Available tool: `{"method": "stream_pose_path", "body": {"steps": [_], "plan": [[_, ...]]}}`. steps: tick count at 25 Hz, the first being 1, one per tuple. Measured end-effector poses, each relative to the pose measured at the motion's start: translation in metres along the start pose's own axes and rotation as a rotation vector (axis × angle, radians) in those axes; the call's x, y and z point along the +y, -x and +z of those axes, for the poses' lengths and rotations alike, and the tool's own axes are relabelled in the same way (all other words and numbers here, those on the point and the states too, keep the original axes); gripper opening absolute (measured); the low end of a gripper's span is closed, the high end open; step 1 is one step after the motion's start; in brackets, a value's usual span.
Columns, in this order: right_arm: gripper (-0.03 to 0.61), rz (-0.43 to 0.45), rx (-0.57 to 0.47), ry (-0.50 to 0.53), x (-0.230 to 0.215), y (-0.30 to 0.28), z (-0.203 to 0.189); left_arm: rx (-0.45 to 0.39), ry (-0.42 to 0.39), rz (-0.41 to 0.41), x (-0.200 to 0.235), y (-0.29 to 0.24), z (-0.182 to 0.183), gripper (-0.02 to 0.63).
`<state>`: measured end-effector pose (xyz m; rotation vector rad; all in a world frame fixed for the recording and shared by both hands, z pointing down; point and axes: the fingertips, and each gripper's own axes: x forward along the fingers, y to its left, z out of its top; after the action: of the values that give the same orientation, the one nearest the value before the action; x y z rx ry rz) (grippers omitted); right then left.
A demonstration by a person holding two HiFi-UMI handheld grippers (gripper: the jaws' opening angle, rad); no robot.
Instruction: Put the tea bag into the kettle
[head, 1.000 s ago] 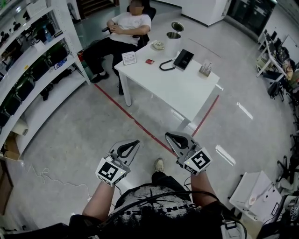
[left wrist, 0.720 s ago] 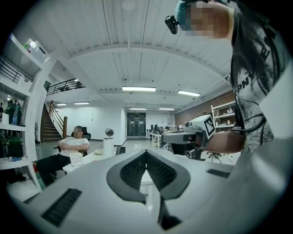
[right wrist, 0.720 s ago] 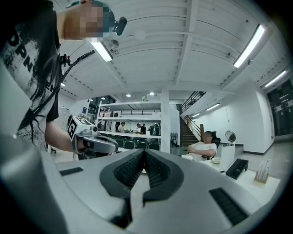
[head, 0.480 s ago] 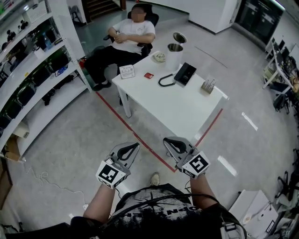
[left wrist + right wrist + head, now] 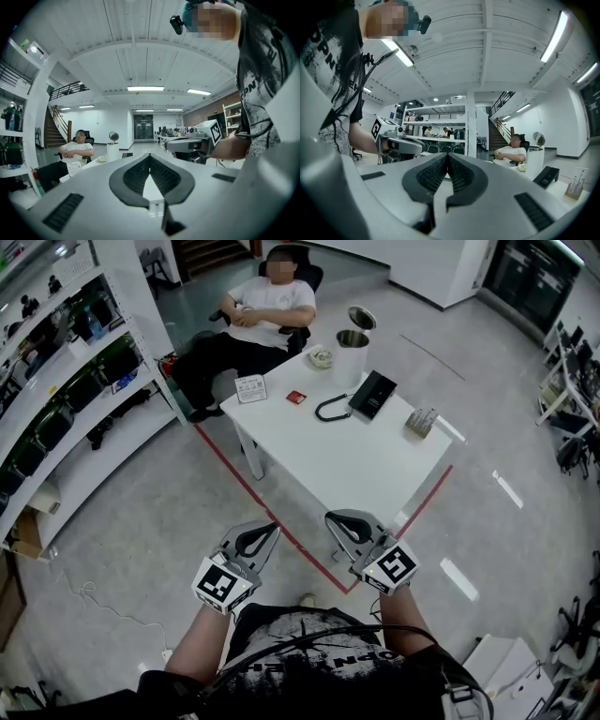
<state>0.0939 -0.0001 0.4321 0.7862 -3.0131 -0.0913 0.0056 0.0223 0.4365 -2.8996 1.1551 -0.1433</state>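
The white kettle (image 5: 351, 345) stands with its lid open at the far edge of the white table (image 5: 375, 470). It also shows in the left gripper view (image 5: 112, 150) and the right gripper view (image 5: 534, 154). A small red tea bag (image 5: 296, 397) lies flat on the table, left of the kettle. My left gripper (image 5: 267, 529) and right gripper (image 5: 335, 518) are held level side by side over the floor, short of the table's near corner. Both are shut and hold nothing. The tips meet in the left gripper view (image 5: 150, 155) and in the right gripper view (image 5: 447, 155).
On the table lie a black flat device (image 5: 372, 393) with a looped cable (image 5: 330, 409), a card stand (image 5: 249, 388), a small bowl (image 5: 321, 356) and a holder (image 5: 421, 421). A person (image 5: 267, 306) sits behind it. Shelving (image 5: 56, 381) lines the left; red tape (image 5: 281, 521) marks the floor.
Both grippers have moved forward together toward the table, which now lies closer and lower in the head view. Their jaws stay shut.
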Motion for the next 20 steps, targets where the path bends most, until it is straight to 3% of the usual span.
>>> {"method": "stream_pose_path", "body": {"steps": [5,11,20], "plan": [[0.011,-0.001,-0.008,-0.005,-0.017,0.001,-0.001,-0.005,-0.023,-0.01,0.003,-0.017,0.006,0.012],[0.011,-0.003,-0.007,-0.005,-0.03,-0.005,-0.001,-0.012,0.006,0.012,0.016,-0.027,0.007,0.012],[0.011,-0.034,0.0,-0.011,-0.058,-0.024,-0.007,-0.019,0.001,-0.028,0.044,-0.047,0.001,0.012]]}}
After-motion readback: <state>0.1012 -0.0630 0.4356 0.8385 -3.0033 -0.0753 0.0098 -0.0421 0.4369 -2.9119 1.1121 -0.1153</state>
